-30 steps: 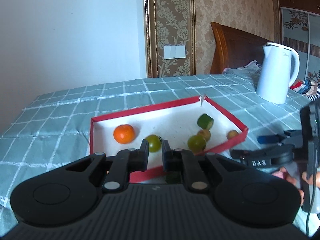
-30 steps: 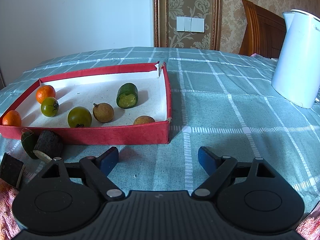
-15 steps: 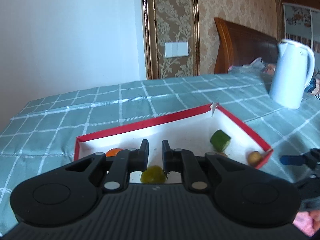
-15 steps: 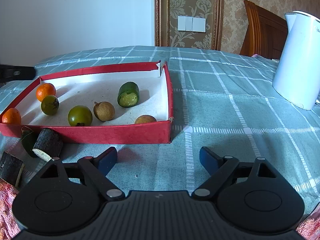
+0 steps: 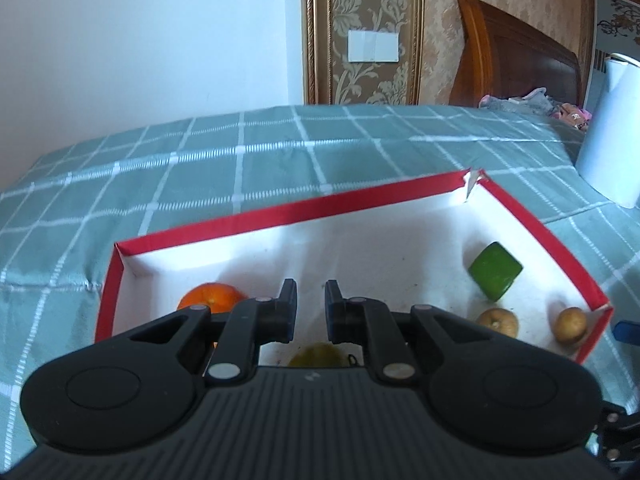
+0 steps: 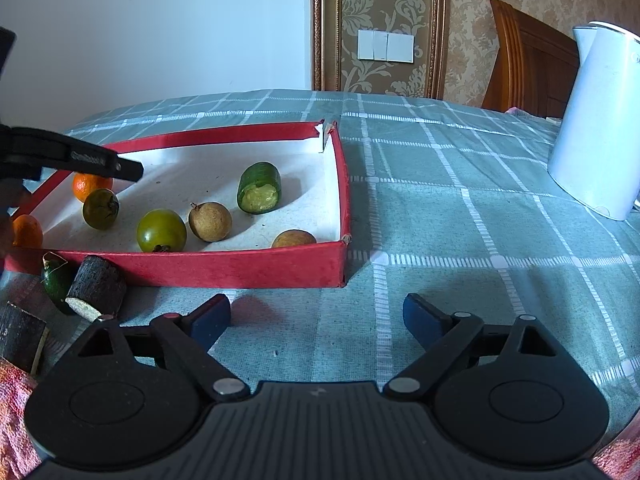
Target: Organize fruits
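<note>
Now left gripper (image 5: 311,308) jaws together, empty, over red tray (image 5: 280,214) holding fruits. Right gripper (image 6: 317,314) opening, nothing between, likely for green fruit (image 6: 54,282) outside tray on cloth.

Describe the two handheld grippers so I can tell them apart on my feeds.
Both have black ribbed bodies, round black side housings and silver pivot pins. The left gripper has black fingers; the right gripper has blue pads. Pale lettering, unreadable, runs along the left one's side.
</note>
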The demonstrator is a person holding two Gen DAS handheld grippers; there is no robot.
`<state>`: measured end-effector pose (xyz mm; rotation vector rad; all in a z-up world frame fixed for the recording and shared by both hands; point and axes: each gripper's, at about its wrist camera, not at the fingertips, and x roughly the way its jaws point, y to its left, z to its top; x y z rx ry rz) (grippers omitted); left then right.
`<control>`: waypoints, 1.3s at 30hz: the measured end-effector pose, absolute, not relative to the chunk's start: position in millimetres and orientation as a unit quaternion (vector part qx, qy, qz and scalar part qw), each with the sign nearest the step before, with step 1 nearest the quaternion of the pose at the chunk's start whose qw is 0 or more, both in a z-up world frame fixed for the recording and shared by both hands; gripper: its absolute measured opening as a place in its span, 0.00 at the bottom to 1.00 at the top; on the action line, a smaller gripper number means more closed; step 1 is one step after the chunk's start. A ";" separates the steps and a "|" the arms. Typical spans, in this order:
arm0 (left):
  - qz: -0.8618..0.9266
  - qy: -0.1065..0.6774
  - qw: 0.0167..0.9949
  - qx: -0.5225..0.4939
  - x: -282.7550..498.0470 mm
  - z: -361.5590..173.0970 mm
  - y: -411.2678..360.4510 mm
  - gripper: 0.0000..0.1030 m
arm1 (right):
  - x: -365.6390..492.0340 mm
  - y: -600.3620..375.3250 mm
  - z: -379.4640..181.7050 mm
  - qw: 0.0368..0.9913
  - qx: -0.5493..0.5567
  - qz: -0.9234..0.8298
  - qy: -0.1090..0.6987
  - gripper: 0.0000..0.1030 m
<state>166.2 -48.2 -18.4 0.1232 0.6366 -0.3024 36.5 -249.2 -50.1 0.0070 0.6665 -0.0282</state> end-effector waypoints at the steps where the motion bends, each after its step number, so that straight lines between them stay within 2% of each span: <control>1: -0.147 0.314 0.936 0.059 167.9 -20.6 -47.6 0.14 | 36.5 -249.1 -50.1 0.945 0.003 -0.014 0.327 0.91; 7: -0.143 0.320 0.935 0.053 169.7 -25.2 -44.1 0.24 | 36.6 -248.9 -50.1 0.945 0.003 -0.014 0.327 0.92; 8: -0.143 0.319 0.936 0.052 167.6 -23.8 -43.0 0.32 | 36.6 -249.3 -50.1 0.945 0.003 -0.014 0.327 0.92; 9: -0.140 0.314 0.938 0.051 165.2 -21.9 -41.6 0.45 | 36.6 -249.1 -50.1 0.945 0.004 -0.014 0.327 0.92; 10: -0.139 0.307 0.940 0.051 161.7 -19.7 -40.5 0.55 | 36.5 -249.1 -50.1 0.945 0.004 -0.014 0.327 0.92; 11: -0.140 0.300 0.942 0.049 157.4 -17.3 -39.3 0.74 | 36.7 -248.3 -50.1 0.945 0.003 -0.014 0.327 0.92; 12: -0.137 0.291 0.946 0.047 152.8 -14.7 -37.5 0.86 | 36.7 -248.4 -50.0 0.945 0.003 -0.014 0.327 0.92; 17: -0.117 0.260 0.957 0.046 130.9 0.8 -24.2 0.87 | 36.7 -248.3 -49.9 0.945 0.003 -0.014 0.327 0.92; 21: -0.108 0.242 0.964 0.013 101.1 10.2 -1.2 0.93 | 37.3 -248.2 -50.2 0.945 0.004 -0.014 0.328 0.92; 28: -0.161 0.265 0.950 -0.023 43.8 13.5 20.1 0.93 | 37.6 -248.3 -50.6 0.945 0.003 -0.014 0.328 0.92; 32: -0.178 0.263 0.948 0.008 12.5 12.8 0.3 0.98 | 37.5 -248.1 -50.5 0.945 0.003 -0.015 0.327 0.92; 39: -0.115 0.273 0.953 0.065 -10.7 -7.4 -31.8 0.98 | 37.2 -247.9 -50.5 0.945 0.003 -0.015 0.328 0.92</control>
